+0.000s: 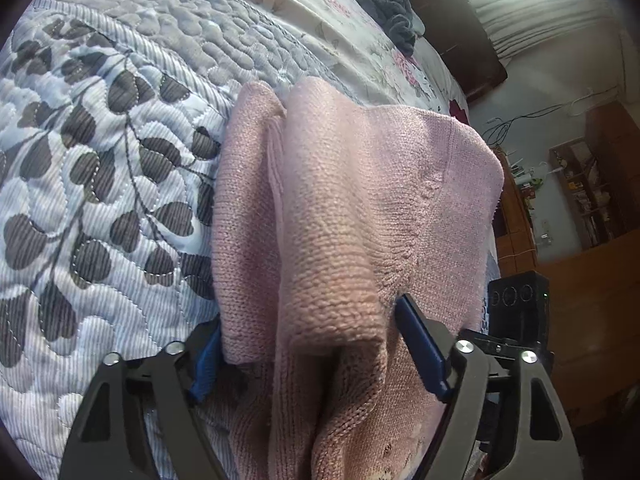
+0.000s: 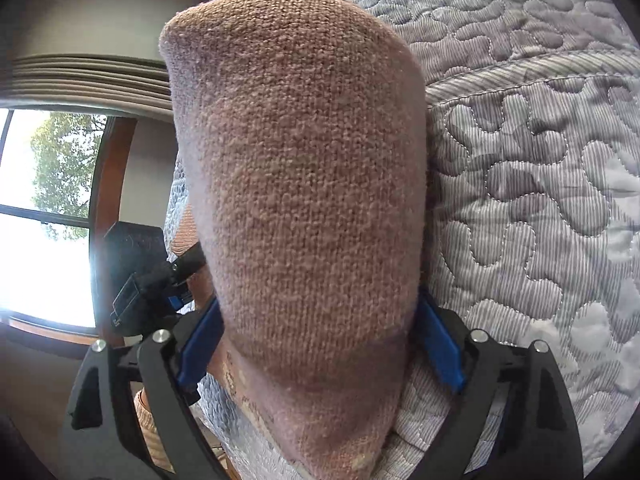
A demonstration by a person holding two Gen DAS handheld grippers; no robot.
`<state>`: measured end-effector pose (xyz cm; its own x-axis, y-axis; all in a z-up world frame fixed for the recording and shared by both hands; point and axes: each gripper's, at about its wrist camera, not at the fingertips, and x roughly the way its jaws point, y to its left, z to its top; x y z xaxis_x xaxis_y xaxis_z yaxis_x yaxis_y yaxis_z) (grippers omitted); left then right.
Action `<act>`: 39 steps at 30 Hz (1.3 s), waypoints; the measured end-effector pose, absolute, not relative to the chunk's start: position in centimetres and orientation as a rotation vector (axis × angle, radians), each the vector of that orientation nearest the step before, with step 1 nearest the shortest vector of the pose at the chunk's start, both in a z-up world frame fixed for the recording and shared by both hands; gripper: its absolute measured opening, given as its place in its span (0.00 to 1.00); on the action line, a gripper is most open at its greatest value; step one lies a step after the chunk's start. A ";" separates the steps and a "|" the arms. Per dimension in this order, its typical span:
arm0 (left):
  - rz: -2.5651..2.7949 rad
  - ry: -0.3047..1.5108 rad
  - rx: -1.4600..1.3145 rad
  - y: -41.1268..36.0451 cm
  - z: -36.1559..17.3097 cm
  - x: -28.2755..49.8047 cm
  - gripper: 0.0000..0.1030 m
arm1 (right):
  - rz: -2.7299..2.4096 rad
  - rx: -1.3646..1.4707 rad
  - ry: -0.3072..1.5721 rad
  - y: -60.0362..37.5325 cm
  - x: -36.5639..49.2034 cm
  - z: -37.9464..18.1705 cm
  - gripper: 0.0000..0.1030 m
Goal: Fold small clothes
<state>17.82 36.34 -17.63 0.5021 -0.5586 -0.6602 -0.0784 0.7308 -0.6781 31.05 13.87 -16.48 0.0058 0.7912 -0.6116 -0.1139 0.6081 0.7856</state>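
The pink knitted garment is a small sweater in a fine, even stitch, bunched lengthwise into 2 or 3 soft vertical folds, with a curved seam line of looser stitches running down its right part. It is lifted and draped over the quilted bedspread, its lower portion gathered between blue finger pads. In the right wrist view the same knit rises as 1 tall rounded fold, filling the middle of the frame, its base pinched between blue pads.

Open quilt leftward; pink sweater filling both tongs' gaps.
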 end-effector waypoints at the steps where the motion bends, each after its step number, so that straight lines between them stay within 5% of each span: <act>1: -0.325 1.018 -0.731 36.4 -17.7 17.7 0.54 | 0.785 0.626 1.389 13.8 31.1 -16.3 0.68; 6: -0.367 0.958 -0.757 35.7 -17.2 16.6 0.48 | 0.829 0.633 1.363 12.1 30.0 -14.8 0.51; 18: -0.542 0.919 -0.776 24.2 -12.9 12.2 0.43 | 0.829 0.563 1.306 -0.1 24.2 -7.1 0.48; 26: -0.533 0.979 -0.685 15.7 -16.4 7.9 0.43 | 0.673 0.635 1.378 -10.3 18.5 -11.5 0.45; 31: -0.460 1.028 -0.668 16.0 -19.5 6.9 0.48 | 0.664 0.687 1.420 -10.5 16.5 -15.5 0.47; 39: -0.372 1.043 -0.598 16.2 -16.8 4.0 0.50 | 0.662 0.583 1.359 -10.7 13.0 -13.5 0.60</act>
<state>3.98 16.18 -16.85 0.4635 -0.5539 -0.6917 0.0080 0.7832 -0.6218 12.96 -10.73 -13.47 0.0864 0.7247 -0.6837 -0.0914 0.6891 0.7189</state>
